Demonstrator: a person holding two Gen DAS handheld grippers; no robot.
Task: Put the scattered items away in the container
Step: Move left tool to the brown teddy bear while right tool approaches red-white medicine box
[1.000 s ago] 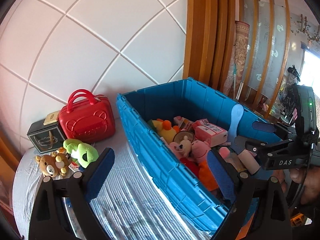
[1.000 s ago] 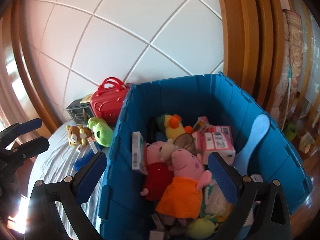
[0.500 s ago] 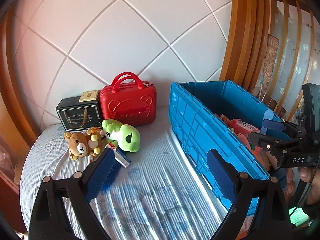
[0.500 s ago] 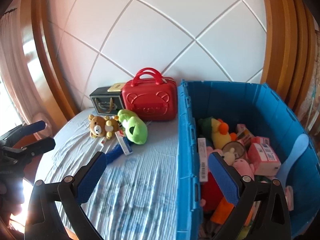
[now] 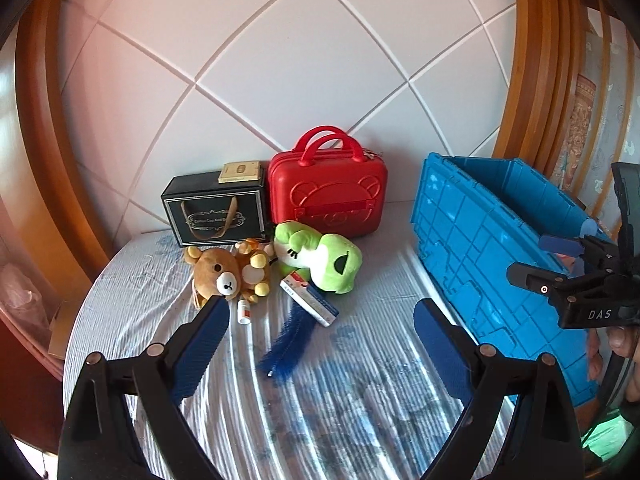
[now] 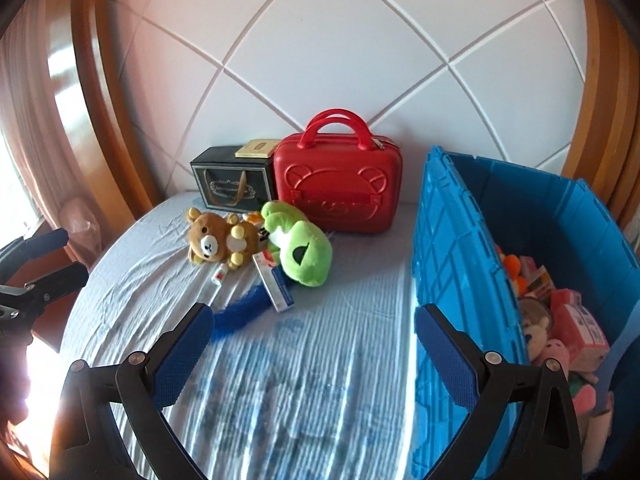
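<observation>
Left hand-held gripper (image 5: 320,328) wide, empty, above bench (image 5: 340,400) middle. Right hand-held gripper (image 6: 312,334) wide, empty. Bear plush (image 5: 228,270), frog plush (image 5: 324,256), blue feather (image 5: 286,340) clustered toward bench back edge. Blue crate (image 6: 452,264) at right edge.

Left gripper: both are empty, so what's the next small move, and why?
Probably ease the left gripper forward toward the frog. Its fingers stand open and empty, the frog lies nearest ahead on the table, still outside the crate.
</observation>
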